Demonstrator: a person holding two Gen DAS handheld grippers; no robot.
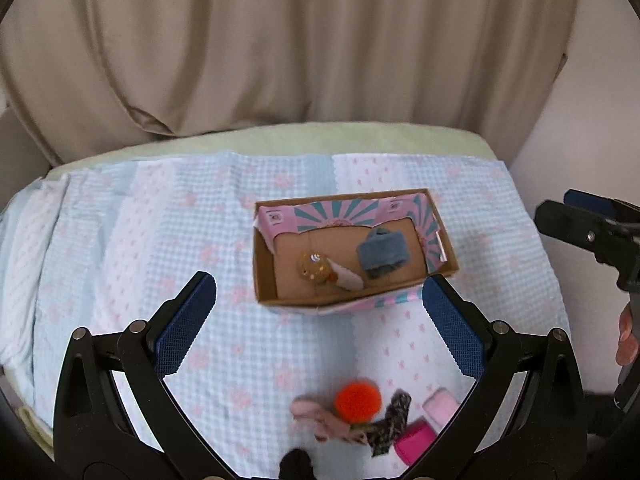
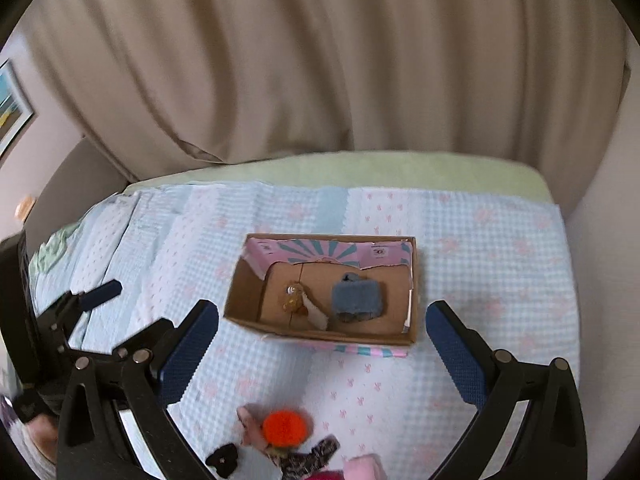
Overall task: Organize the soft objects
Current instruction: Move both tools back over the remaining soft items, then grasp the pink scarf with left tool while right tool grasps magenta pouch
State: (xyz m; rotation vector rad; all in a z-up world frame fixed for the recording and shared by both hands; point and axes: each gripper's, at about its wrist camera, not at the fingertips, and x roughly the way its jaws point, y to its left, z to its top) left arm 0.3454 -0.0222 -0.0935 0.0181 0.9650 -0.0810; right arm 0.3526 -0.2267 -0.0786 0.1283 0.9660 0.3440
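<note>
An open cardboard box (image 1: 264, 276) (image 2: 240, 300) with pink and teal flaps sits on the bed. Inside lie a blue-grey knit piece (image 1: 382, 254) (image 2: 358, 298) and a small brown plush with a white part (image 1: 316, 268) (image 2: 294, 300). Near me lies a pile: an orange pompom (image 1: 356, 400) (image 2: 286, 428), a pale pink soft piece (image 1: 310, 410), a dark patterned sock (image 1: 392, 420) (image 2: 310, 456), a pink roll (image 1: 440, 404) and a magenta item (image 1: 416, 440). My left gripper (image 1: 320, 316) is open and empty above the bed. My right gripper (image 2: 322, 344) is open and empty too.
The bed has a light blue and pink checked blanket (image 1: 120, 240) (image 2: 480, 240). Beige curtains (image 1: 280, 40) hang behind it. A wall (image 2: 600, 200) bounds the right side. A small black item (image 2: 222, 458) lies by the pile. The right gripper shows at the right edge (image 1: 592, 232).
</note>
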